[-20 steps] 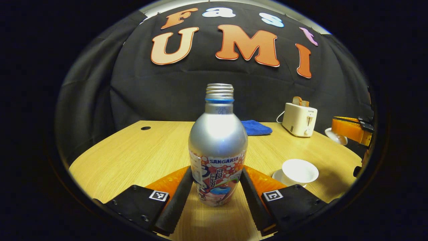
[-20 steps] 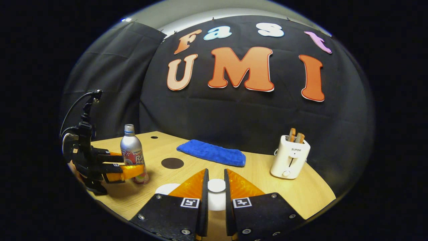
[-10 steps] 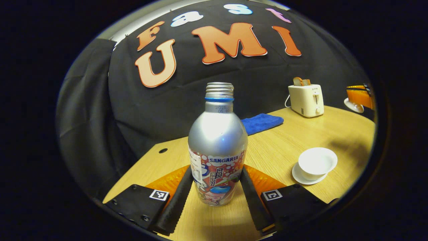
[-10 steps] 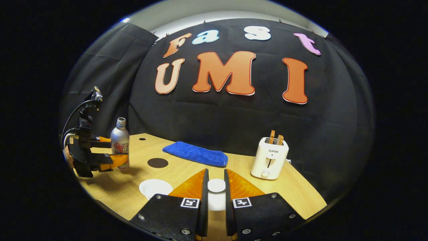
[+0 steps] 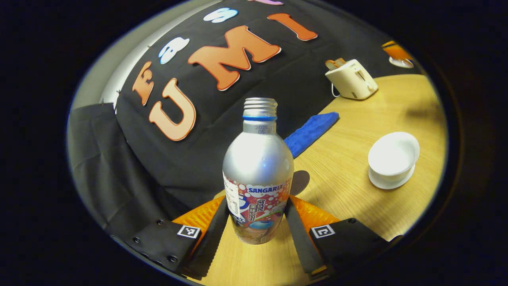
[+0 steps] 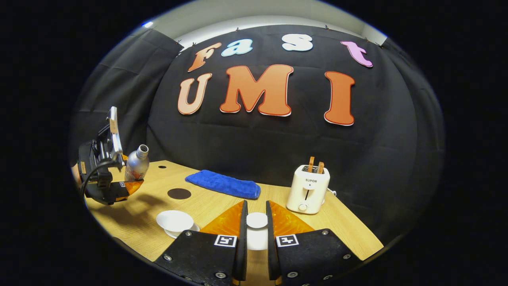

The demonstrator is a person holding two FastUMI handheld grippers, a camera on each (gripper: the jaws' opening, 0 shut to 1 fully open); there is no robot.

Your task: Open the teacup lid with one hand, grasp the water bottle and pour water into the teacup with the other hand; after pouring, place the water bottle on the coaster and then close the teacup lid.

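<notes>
Left hand-held gripper [image 5: 257, 226] clamps the tilted water bottle [image 5: 258, 174] above the tabletop [image 5: 349, 167], right hand-held gripper [image 6: 256, 234] pinches the lid [image 6: 256, 219]; risk: bottle mouth well short of the teacup [image 5: 393, 155], early tipping would spill.

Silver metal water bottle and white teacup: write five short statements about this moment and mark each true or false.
1. The left gripper grips the silver metal water bottle by its printed lower body. True.
2. The bottle wears a screw cap. False: its threaded mouth is bare.
3. The white porcelain teacup is covered. False: it stands open on its white saucer.
4. The right gripper holds the white round teacup lid between its fingers. True.
5. The bottle stands on the dark round coaster. False: in the right gripper view it is lifted and tilted, and the coaster lies bare.
</notes>
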